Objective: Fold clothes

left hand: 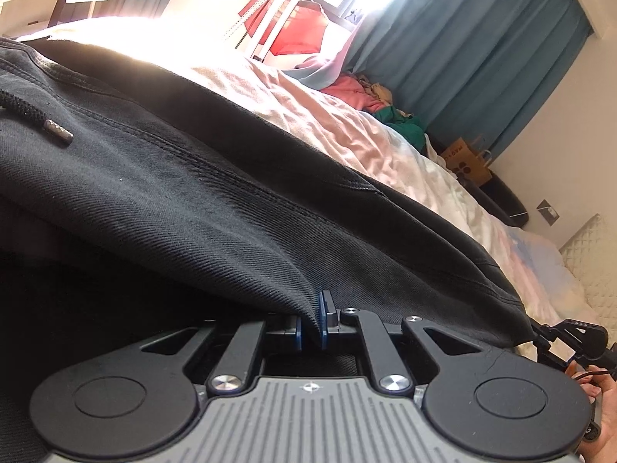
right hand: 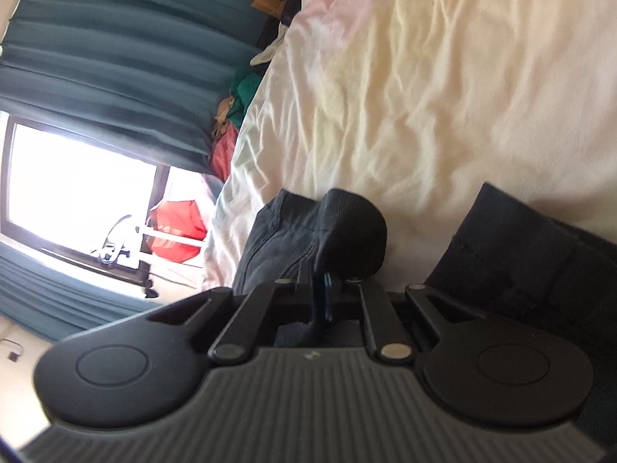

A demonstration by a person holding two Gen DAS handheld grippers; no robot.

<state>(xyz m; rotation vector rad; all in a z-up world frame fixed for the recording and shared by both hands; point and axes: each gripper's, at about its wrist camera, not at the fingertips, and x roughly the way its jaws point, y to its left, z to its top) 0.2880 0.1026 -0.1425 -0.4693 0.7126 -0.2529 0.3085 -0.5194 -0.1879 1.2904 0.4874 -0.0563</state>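
- While both grippers are pinching dark cloth, the hoodie (left hand: 162, 193) is lying across the bed (left hand: 347, 131) and filling the left and middle of the left wrist view.
- The left gripper (left hand: 311, 328) is sitting at the bottom middle of that view, and its fingers are squeezing tight on a fold of the hoodie's edge.
- A black cord (left hand: 23, 110) with a metal tip (left hand: 58, 131) is lying on the hoodie at the left edge of the frame.
- The right gripper (right hand: 322, 297) is showing in the lower middle of the right wrist view, and its fingers are pressing together on a dark cuff (right hand: 351, 227) of the hoodie.
- More of the hoodie is bunching up just above that gripper and at the lower right of the frame.
- The pale, wrinkled bed is filling the upper right of the right wrist view.
- Blue curtains (left hand: 482, 46) are hanging in the upper right of the left wrist view.
- A pile of clothes (left hand: 370, 96) in pink and green is sitting at the far side of the bed, near the curtains.
- A paper bag (left hand: 468, 164) is standing past the bed, below the curtains.
- A red cloth (left hand: 297, 31) is hanging by the bright window at the top middle.
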